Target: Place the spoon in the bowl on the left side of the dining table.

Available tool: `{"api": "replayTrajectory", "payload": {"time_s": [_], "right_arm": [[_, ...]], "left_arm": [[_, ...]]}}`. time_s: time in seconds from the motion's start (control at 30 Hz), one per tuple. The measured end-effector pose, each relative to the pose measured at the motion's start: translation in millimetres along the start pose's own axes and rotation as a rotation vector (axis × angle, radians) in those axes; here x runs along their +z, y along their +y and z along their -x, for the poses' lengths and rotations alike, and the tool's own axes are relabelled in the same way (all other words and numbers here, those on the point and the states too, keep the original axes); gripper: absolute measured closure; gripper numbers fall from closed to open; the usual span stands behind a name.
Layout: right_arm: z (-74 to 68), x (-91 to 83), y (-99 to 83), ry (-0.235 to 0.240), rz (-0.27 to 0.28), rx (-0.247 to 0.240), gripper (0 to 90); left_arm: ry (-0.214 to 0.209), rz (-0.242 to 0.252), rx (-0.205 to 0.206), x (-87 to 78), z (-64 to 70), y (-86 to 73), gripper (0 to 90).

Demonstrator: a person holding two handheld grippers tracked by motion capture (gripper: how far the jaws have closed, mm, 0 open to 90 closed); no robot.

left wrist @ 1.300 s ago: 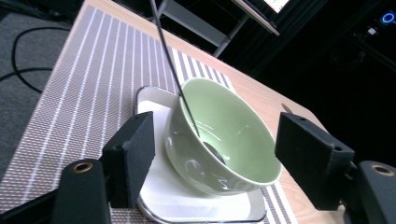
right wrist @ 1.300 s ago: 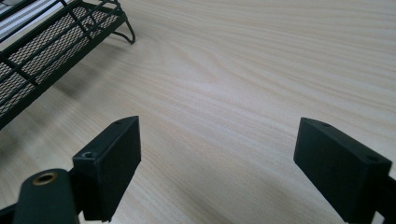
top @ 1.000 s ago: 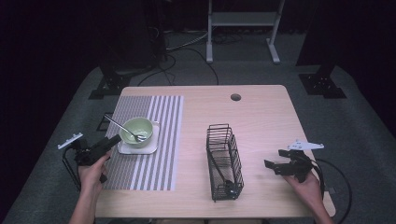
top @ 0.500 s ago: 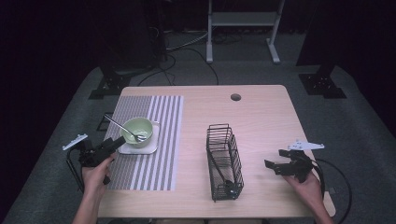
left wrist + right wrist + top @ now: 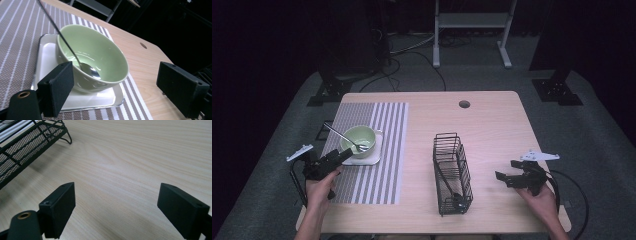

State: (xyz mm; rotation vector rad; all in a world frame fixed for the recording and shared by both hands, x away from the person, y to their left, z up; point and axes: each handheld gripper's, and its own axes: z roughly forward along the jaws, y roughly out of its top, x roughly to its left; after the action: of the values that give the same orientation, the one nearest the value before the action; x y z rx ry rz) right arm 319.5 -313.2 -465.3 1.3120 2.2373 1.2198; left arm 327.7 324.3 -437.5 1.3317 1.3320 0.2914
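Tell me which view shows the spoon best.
The left gripper view: the spoon is close up, its head resting inside the green bowl, its handle leaning over the rim. The high view shows the spoon small and thin. The right gripper view looks at bare table.

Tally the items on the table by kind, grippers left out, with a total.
Striped grey-and-white placemat: 1
White square tray: 1
Light green ceramic bowl: 1
Metal spoon resting in the bowl: 1
Black wire rack basket: 1
Dark utensil lying inside the basket: 1
Total: 6
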Motion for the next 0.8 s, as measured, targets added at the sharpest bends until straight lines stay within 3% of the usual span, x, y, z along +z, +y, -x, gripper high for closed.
{"api": "replayTrajectory", "payload": {"time_s": [0.27, 0.8], "right_arm": [[0.3, -0.6, -0.4, 0.0, 0.0, 0.0, 13.8], [0.2, 0.4, -0.3, 0.002, -0.002, -0.003, 13.8]], "left_arm": [[-0.02, -0.02, 0.0, 5.7, 6.6, -4.7, 13.6], [-0.064, -0.059, 0.043, 20.7, 30.0, -8.8, 13.5]]}}
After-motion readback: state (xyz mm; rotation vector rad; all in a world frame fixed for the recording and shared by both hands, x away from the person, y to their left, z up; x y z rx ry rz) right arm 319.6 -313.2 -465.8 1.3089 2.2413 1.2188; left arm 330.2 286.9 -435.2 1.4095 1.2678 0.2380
